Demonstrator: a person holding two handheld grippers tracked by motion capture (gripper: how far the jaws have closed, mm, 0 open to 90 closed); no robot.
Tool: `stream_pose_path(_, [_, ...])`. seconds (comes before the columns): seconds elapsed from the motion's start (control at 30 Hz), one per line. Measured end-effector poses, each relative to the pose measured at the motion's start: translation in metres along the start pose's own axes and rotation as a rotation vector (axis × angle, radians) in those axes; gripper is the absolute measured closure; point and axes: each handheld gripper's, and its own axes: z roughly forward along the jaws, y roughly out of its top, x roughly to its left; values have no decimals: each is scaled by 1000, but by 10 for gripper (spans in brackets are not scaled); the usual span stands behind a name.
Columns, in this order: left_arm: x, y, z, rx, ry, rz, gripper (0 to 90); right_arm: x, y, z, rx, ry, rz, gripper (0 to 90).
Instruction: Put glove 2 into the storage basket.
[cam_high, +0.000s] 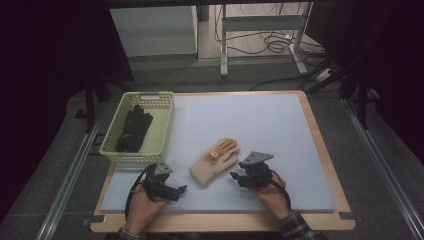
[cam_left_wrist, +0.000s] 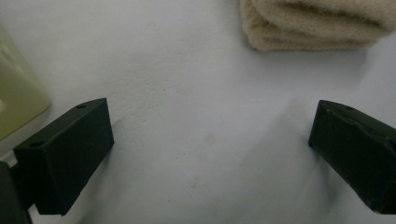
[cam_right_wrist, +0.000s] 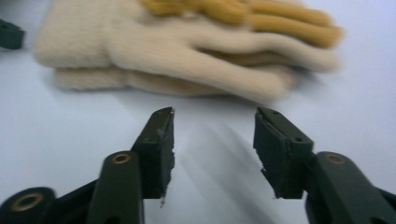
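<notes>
Flanking cream glove (cam_high: 214, 162), both hands low; left hand-held gripper (cam_high: 181, 189) wide, right hand-held gripper (cam_high: 235, 176) parted, empty.

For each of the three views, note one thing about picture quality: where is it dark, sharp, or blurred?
High view: dark surroundings, evenly lit white mat. Left gripper view: sharp mat texture, soft shadows beside the jaws. Right gripper view: the cream glove is smeared and soft, the jaws crisper, with streaky shadows on the mat between them.
</notes>
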Motion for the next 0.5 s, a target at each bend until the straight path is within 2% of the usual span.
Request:
stream_pose_path(0.07, [0, 0, 0, 0, 0, -1, 1, -3, -2, -3, -1, -11, 8, 427])
stream_pose_path(0.13, [0, 0, 0, -1, -1, -1, 1, -15, -9, -13, -6, -48, 33, 374])
stream_pose_path(0.17, [0, 0, 0, -1, -1, -1, 1, -15, -9, -13, -6, -48, 33, 374])
stream_pose_path(0.27, [0, 0, 0, -1, -1, -1, 1, -30, -19, -23, -3, -77, 69, 314])
stream_pose_path(0.5, [0, 0, 0, -1, -1, -1, 1, -46, -33, -36, 9, -123, 109, 246])
